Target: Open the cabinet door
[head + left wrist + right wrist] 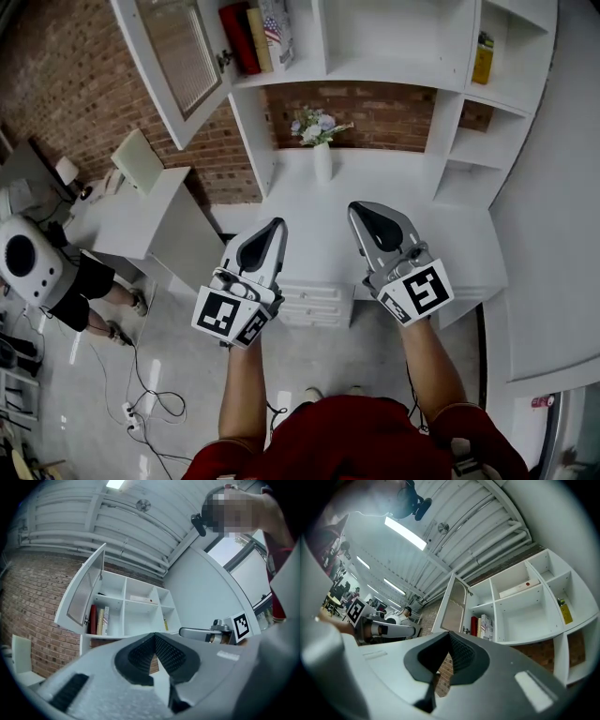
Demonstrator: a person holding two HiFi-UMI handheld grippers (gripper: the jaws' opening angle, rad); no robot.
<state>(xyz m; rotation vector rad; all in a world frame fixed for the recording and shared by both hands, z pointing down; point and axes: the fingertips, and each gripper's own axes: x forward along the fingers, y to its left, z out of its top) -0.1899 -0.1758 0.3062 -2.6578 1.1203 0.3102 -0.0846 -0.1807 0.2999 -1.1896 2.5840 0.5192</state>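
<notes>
The white cabinet door (pixel 178 56) with a frosted panel hangs swung wide open at the upper left of the wall shelf unit (pixel 394 56). It also shows in the left gripper view (pixel 82 592) and in the right gripper view (pixel 452 604). Behind it stand red and pale books (pixel 251 37). My left gripper (pixel 278 225) is held low in front of the desk, well below the door, shut with nothing in it (pixel 154 637). My right gripper (pixel 356 208) is beside it, also shut and empty (pixel 449 634). Both point up toward the shelves.
A white vase of flowers (pixel 321 141) stands on the white desk (pixel 450 234) under the shelves. A drawer unit (pixel 314 305) sits below. A yellow item (pixel 483 58) is in a right-hand shelf. A side table (pixel 141 220) and a seated person (pixel 84 291) are at the left.
</notes>
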